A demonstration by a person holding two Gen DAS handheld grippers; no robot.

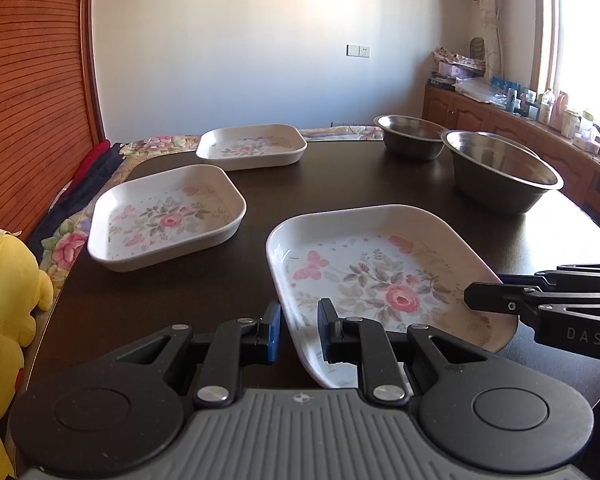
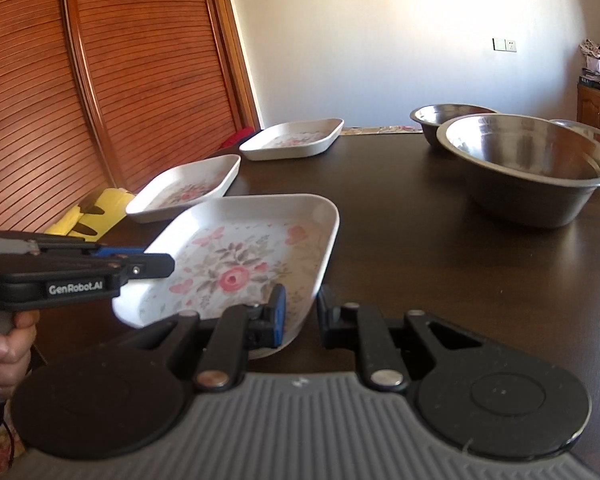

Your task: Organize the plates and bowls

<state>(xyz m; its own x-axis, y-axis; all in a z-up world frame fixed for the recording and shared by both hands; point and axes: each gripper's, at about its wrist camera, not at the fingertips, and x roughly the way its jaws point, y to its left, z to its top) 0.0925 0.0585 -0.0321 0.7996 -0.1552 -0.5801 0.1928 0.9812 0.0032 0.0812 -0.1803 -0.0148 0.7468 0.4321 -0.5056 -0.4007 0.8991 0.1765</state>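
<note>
Three white floral rectangular plates lie on the dark table [image 1: 340, 184]. The nearest plate [image 1: 372, 276] [image 2: 236, 256] sits between both grippers. My left gripper [image 1: 299, 330] is closed on its left rim, one finger inside and one outside; its tip [image 2: 170, 266] shows in the right wrist view. My right gripper [image 2: 301, 316] clamps the plate's near right corner, and its tip [image 1: 470, 298] appears from the side. A second plate [image 1: 168, 216] [image 2: 184, 188] and a third plate [image 1: 252, 146] [image 2: 296, 138] lie further left. A large steel bowl [image 1: 500, 172] [image 2: 532, 160] and a smaller bowl [image 1: 412, 132] [image 2: 448, 114] stand at the back right.
A yellow plush toy [image 1: 4, 300] [image 2: 96, 216] leans at the table's left edge, in front of slatted wooden doors [image 2: 100, 80]. A person's hand [image 2: 4, 352] holds the left gripper's handle. A wooden cabinet [image 1: 540, 120] crowded with bottles runs along the right wall.
</note>
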